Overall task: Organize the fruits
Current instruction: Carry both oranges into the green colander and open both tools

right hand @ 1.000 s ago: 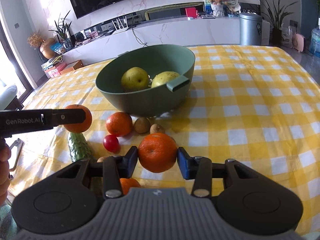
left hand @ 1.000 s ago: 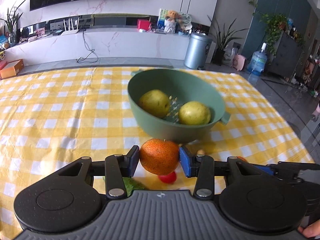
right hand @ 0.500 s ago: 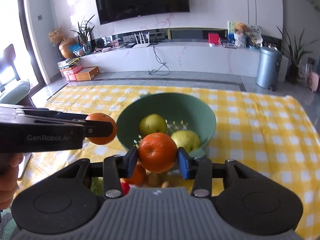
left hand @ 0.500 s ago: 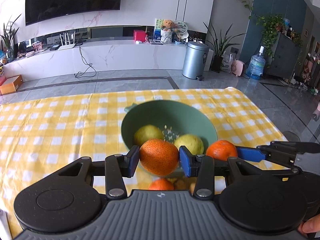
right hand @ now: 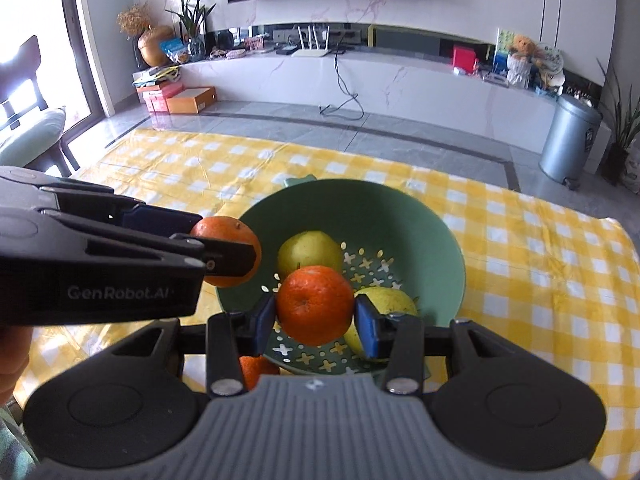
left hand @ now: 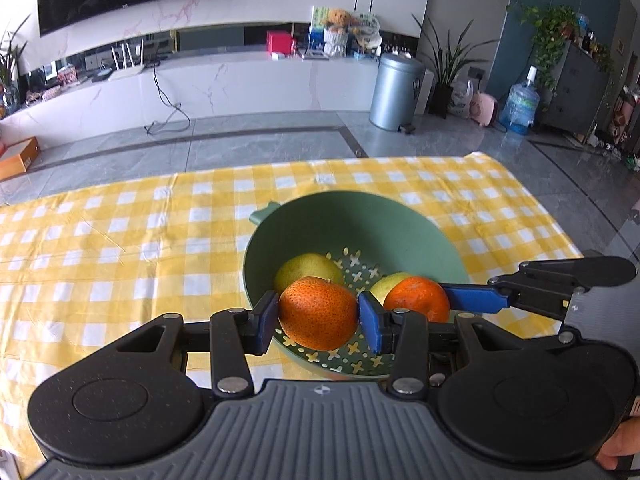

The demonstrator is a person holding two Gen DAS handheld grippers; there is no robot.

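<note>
A green colander bowl (left hand: 360, 220) (right hand: 400, 216) stands on the yellow checked tablecloth with two yellow-green pears in it (left hand: 308, 266) (right hand: 310, 250). My left gripper (left hand: 318, 314) is shut on a speckled orange (left hand: 318, 314) and holds it above the bowl's near rim. My right gripper (right hand: 315, 312) is shut on a second orange (right hand: 315, 310), also above the bowl. In the left wrist view the right gripper's orange (left hand: 418, 298) is just to the right. In the right wrist view the left gripper's orange (right hand: 224, 252) hangs over the bowl's left rim.
Another orange (right hand: 256, 370) lies on the tablecloth (left hand: 100, 260) under the right gripper, mostly hidden. Beyond the table's far edge are a grey floor, a white low cabinet and a metal bin (left hand: 396, 92).
Both grippers have risen and moved forward with their oranges, from low in front of the bowl to above its near side. The loose fruit on the cloth has dropped out of sight.
</note>
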